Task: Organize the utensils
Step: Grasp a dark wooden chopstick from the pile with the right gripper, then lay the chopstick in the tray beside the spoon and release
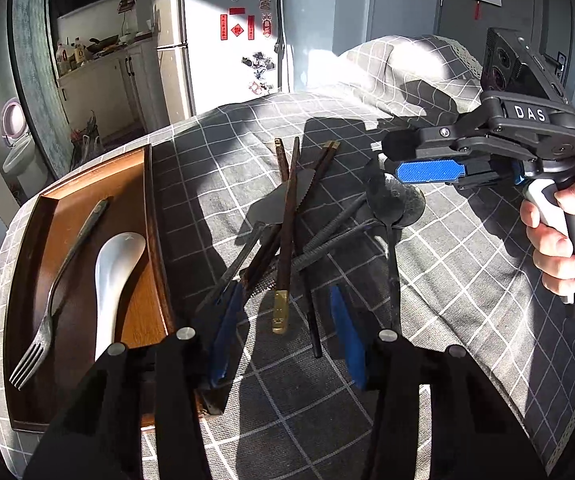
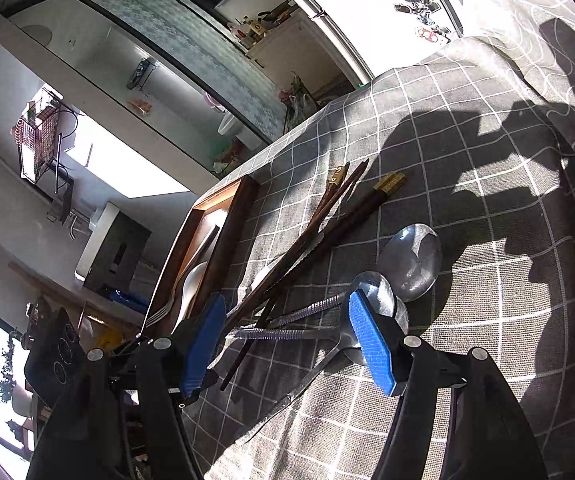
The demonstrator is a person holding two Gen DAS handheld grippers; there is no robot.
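The left gripper (image 1: 283, 336) stands apart around the near ends of the chopsticks (image 1: 287, 240), heaped with spoons (image 2: 411, 264) right of the wooden tray (image 1: 143, 184). Thin, stiff, slippery; take 1 gold-capped end. The right gripper (image 2: 287, 344) is open.

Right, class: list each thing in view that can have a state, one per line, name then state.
Wooden tray: holds two utensils.
Fork: flat in tray.
White spoon: flat in tray.
Chopsticks: piled crosswise on the cloth.
Metal spoons: on the cloth.
Left claw: open, chopsticks between.
Right claw: open.
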